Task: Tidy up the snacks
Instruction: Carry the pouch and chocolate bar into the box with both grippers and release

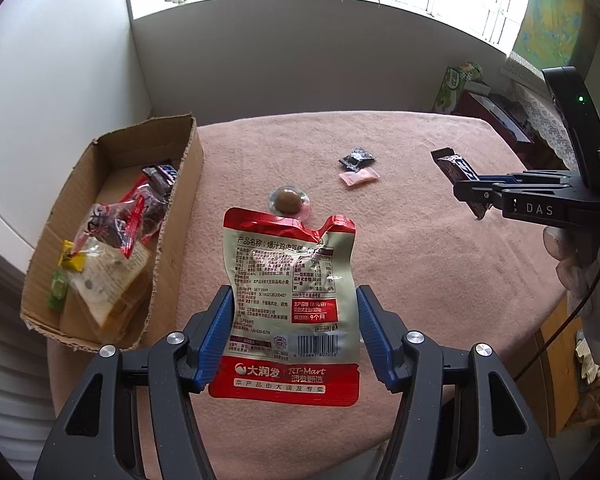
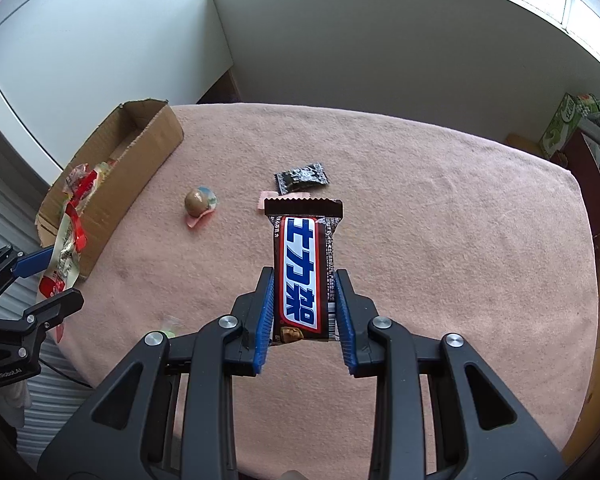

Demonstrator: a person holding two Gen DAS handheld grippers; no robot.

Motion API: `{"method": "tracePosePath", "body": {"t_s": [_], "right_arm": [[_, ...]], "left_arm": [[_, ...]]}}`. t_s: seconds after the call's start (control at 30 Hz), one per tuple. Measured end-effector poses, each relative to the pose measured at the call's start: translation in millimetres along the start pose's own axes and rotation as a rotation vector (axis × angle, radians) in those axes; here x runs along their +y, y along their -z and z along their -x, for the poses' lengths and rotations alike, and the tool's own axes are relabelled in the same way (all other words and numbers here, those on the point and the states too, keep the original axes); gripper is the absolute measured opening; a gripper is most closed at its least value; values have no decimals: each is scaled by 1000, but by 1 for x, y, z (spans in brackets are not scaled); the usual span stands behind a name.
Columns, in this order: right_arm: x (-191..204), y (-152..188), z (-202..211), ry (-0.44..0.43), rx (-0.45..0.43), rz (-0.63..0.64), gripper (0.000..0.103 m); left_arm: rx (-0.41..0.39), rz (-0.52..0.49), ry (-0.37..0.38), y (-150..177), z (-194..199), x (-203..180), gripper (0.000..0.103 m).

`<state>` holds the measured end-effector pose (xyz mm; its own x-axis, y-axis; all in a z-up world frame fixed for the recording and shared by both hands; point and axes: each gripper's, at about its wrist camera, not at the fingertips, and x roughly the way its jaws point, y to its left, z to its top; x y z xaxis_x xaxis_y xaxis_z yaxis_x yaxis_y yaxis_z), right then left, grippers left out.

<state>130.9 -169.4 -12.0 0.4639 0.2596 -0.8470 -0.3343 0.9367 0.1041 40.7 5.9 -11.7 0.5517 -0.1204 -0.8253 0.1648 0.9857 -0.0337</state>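
Left wrist: glossy flat pouch (image 1: pixel 290 312) clamped, corrugated cardboard box (image 1: pixel 180 216) beside

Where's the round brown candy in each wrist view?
Left wrist: round brown candy at centre, just beyond the red pouch.
Right wrist: round brown candy left of centre, left of the chocolate bar.
Shared landmark: cardboard box, left of it in both.
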Motion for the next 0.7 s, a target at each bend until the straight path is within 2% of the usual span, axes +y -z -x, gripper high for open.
{"method": "tracePosePath", "body": {"t_s": [0.33, 0.7], "right_arm": [[67, -31, 4, -35, -27, 96, 30], [151, -67, -17, -68, -32, 211, 30]], "left_arm": [[-60, 18, -19, -1, 24, 27, 60], [-103, 126, -75, 2, 42, 98, 60]]}}
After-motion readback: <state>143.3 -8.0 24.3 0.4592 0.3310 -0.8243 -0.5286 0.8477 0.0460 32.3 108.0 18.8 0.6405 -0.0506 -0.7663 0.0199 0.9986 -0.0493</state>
